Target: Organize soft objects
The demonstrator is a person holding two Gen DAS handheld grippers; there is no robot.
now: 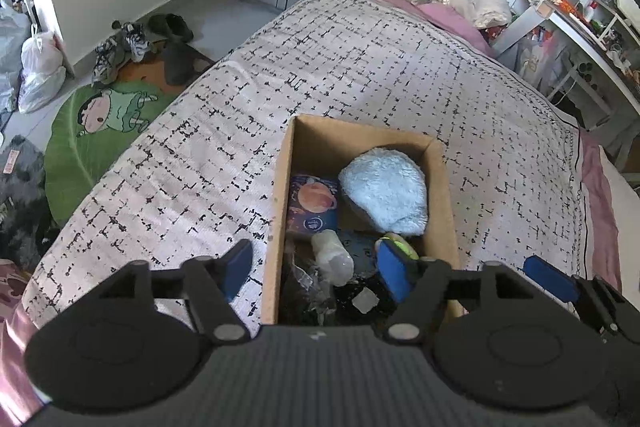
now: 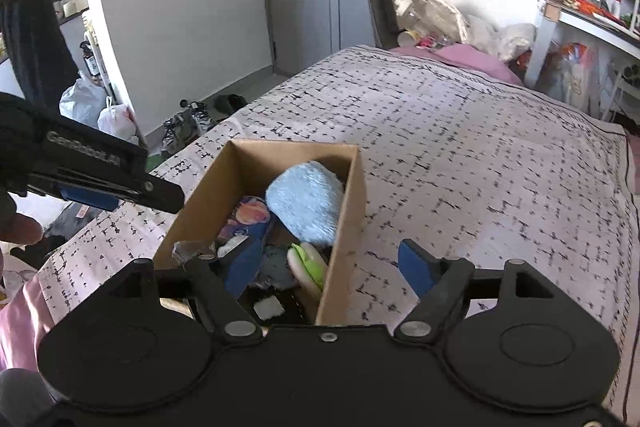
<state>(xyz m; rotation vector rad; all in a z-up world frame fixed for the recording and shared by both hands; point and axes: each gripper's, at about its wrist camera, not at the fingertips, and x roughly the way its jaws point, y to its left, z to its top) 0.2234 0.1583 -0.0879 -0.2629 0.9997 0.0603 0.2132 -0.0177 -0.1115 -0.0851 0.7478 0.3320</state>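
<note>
Your left gripper [image 1: 316, 269] hangs over the near end of the cardboard box [image 1: 276, 227], its blue fingers wide apart and holding nothing. Your right gripper [image 2: 330, 265] hangs beside it, fingers wide apart too. In the box lie a fluffy blue cloth [image 1: 386, 191], a space-picture pack [image 1: 314, 203] and a green and white plush [image 2: 308, 265]. The box sits near the bed's near edge, on the white blanket [image 1: 360, 59] with black dashes. Shoes [image 1: 120, 47] lie on the floor by the wall.

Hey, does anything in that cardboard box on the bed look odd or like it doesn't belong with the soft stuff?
Yes. In the cardboard box, beside the fluffy blue cloth, lies a clear plastic bottle on its side, with crumpled clear plastic next to it. Both look hard or like rubbish, not soft items. Nothing appears spilled.
</note>
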